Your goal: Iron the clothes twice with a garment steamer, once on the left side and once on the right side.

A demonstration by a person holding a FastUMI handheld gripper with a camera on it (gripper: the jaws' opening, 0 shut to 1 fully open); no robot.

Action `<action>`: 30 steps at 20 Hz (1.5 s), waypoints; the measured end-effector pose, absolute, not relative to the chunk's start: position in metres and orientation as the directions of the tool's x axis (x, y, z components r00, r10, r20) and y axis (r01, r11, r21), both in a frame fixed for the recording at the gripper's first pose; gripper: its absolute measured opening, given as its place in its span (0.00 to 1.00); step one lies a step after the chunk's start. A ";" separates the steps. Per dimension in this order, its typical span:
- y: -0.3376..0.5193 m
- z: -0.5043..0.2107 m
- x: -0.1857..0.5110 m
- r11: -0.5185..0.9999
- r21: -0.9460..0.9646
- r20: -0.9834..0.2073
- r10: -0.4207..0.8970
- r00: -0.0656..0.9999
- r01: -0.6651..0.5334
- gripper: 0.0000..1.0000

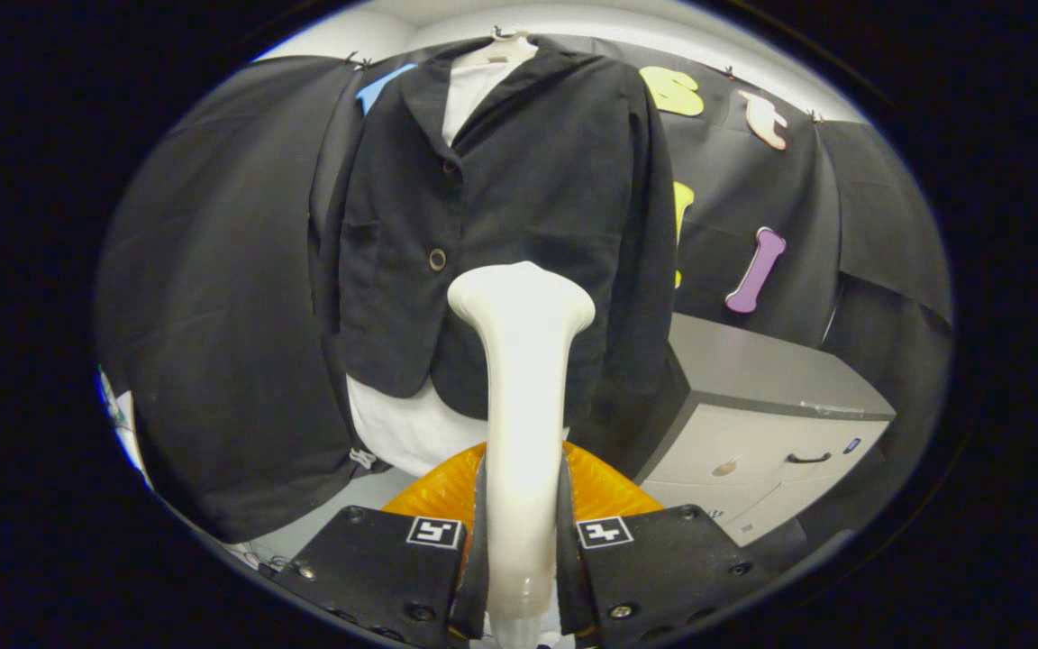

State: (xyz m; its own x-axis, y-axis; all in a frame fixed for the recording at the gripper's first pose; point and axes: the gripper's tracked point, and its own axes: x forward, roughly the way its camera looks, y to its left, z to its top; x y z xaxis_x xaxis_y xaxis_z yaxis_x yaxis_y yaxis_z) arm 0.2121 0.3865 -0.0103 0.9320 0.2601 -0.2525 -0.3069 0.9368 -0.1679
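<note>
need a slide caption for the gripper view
Tongs shut on the garment steamer handle, its head raised before the black jacket hanging over a white shirt; grey cabinet beside.

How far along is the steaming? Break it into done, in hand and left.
Done: the gripper is shut on the steamer, both fingers pressing its handle. In hand: the steamer head points at the black jacket on its hanger, near the lower front by the button. Left: whether either side has been passed cannot be told, so count both.
</note>
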 end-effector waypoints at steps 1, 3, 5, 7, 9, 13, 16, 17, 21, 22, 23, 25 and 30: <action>0.389 0.003 0.210 0.937 -0.163 -0.236 0.268 0.934 -0.310 0.33; 0.394 0.030 0.211 0.939 -0.149 -0.196 0.279 0.940 -0.310 0.33; 0.403 0.056 0.208 0.939 -0.141 -0.158 0.290 0.944 -0.313 0.33; 0.414 0.081 0.205 0.939 -0.137 -0.118 0.299 0.947 -0.314 0.33; 0.431 0.108 0.202 0.937 -0.131 -0.078 0.316 0.946 -0.324 0.33; 0.471 0.151 0.198 0.922 -0.118 -0.016 0.370 0.929 -0.369 0.33; 0.505 0.186 0.196 0.912 -0.113 0.033 0.401 0.916 -0.395 0.33; 0.517 0.197 0.193 0.907 -0.111 0.050 0.413 0.909 -0.406 0.33; 0.563 0.231 0.191 0.892 -0.131 0.101 0.447 0.889 -0.433 0.33; 0.575 0.237 0.190 0.888 -0.136 0.110 0.455 0.884 -0.440 0.33; 0.585 0.243 0.190 0.885 -0.141 0.121 0.459 0.880 -0.443 0.33; 0.602 0.259 0.191 0.885 -0.153 0.146 0.461 0.876 -0.440 0.33; 0.635 0.272 0.202 0.887 -0.180 0.161 0.454 0.876 -0.426 0.33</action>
